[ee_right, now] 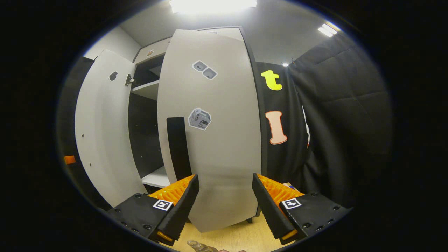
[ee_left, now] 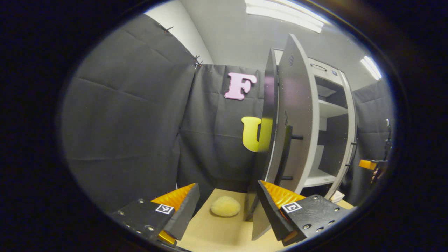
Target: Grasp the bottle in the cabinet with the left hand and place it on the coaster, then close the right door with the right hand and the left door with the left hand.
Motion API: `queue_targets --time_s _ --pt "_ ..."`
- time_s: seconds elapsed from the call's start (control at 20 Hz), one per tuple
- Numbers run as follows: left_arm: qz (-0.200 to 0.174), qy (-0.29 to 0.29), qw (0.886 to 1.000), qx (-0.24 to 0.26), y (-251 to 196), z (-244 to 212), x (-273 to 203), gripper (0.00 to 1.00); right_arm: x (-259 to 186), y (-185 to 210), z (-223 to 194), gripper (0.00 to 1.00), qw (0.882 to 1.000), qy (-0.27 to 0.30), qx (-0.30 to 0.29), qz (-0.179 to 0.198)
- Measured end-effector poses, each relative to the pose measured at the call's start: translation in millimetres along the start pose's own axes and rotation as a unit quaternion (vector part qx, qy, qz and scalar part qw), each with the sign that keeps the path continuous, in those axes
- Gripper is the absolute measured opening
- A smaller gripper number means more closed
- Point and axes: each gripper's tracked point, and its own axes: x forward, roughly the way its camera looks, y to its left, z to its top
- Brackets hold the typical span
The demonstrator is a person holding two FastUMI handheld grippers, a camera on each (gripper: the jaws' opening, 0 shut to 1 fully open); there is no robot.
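In the right gripper view the grey cabinet's right door [ee_right: 217, 140] faces me at close range, swung partway across the opening, with a black handle [ee_right: 178, 147] near its left edge. My right gripper [ee_right: 225, 206] stands open just in front of the door's lower part, with nothing between its fingers. The left door [ee_right: 101, 133] stands wide open. The top of a clear bottle [ee_right: 198, 246] peeks in at the bottom edge, on the wooden table. In the left gripper view the left door [ee_left: 295, 115] shows nearly edge-on, and my left gripper [ee_left: 227, 213] is open and empty beside it.
A pale yellow fluffy pad [ee_left: 225, 205] lies on the wooden table [ee_left: 217, 234] ahead of the left gripper. Bare cabinet shelves [ee_left: 330, 108] show behind the door. Black cloth walls close in on both sides. The other gripper [ee_left: 367, 163] shows small at the far right.
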Motion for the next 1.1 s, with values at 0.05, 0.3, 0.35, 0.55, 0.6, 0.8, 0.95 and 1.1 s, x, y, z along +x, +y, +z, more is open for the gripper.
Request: queue_targets --time_s 0.05,0.3,0.35,0.55,0.6,0.8,0.95,1.1 --pt "-0.005 -0.003 1.0 -0.005 6 5 8 0.95 -3 1 -5 0.97 1.0 0.004 -0.003 -0.003" --pt "-0.037 -0.025 0.999 0.0 6 40 57 0.95 -20 2 -22 0.97 1.0 0.025 -0.006 -0.017" --pt "-0.046 -0.029 0.999 0.001 1 46 65 1.0 -21 2 -22 0.97 0.999 0.027 -0.003 -0.019" --pt "-0.084 -0.032 0.996 0.011 -28 54 90 1.0 -25 4 -18 0.97 0.999 0.024 -0.001 -0.021" --pt "-0.095 -0.029 0.995 0.011 -36 51 93 1.0 -24 5 -17 0.97 1.0 0.022 -0.006 -0.021" --pt "-0.126 -0.014 0.992 0.025 -68 43 108 0.95 -25 3 -13 0.97 0.999 0.014 -0.023 -0.022" --pt "-0.112 -0.013 0.992 0.055 -71 47 108 0.94 -22 -1 -20 0.97 0.999 0.02 -0.016 -0.024" --pt "-0.096 -0.006 0.991 0.087 -79 49 104 0.99 -18 -12 -33 0.97 0.999 0.039 -0.012 -0.029"
